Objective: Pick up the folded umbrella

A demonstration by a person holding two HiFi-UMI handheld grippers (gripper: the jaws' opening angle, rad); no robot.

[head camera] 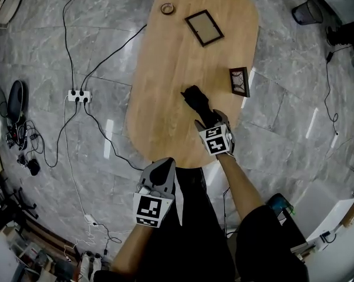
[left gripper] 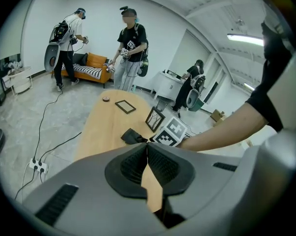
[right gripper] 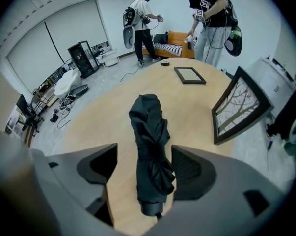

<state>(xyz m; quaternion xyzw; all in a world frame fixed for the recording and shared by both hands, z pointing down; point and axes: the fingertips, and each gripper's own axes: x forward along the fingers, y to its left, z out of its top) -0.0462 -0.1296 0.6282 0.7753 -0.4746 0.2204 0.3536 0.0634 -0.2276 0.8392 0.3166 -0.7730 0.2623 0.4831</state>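
The folded black umbrella (head camera: pixel 195 97) lies on the oval wooden table (head camera: pixel 165 87), close to its near right edge. In the right gripper view the umbrella (right gripper: pixel 148 136) runs lengthwise between my jaws, handle end towards the camera. My right gripper (head camera: pixel 210 120) (right gripper: pixel 144 167) is open around that end, with a clear gap on the left side and the right jaw close against the fabric. My left gripper (head camera: pixel 163 163) (left gripper: pixel 148 149) hangs over the table's near edge, shut on nothing, well short of the umbrella (left gripper: pixel 133 136).
A dark picture frame (head camera: pixel 204 27) lies flat at the table's far end beside a small round dish (head camera: pixel 167 8). Another frame (head camera: pixel 239 81) (right gripper: pixel 238 109) stands at the right edge. A power strip (head camera: pixel 78 95) and cables cross the floor on the left. Several people stand beyond the table.
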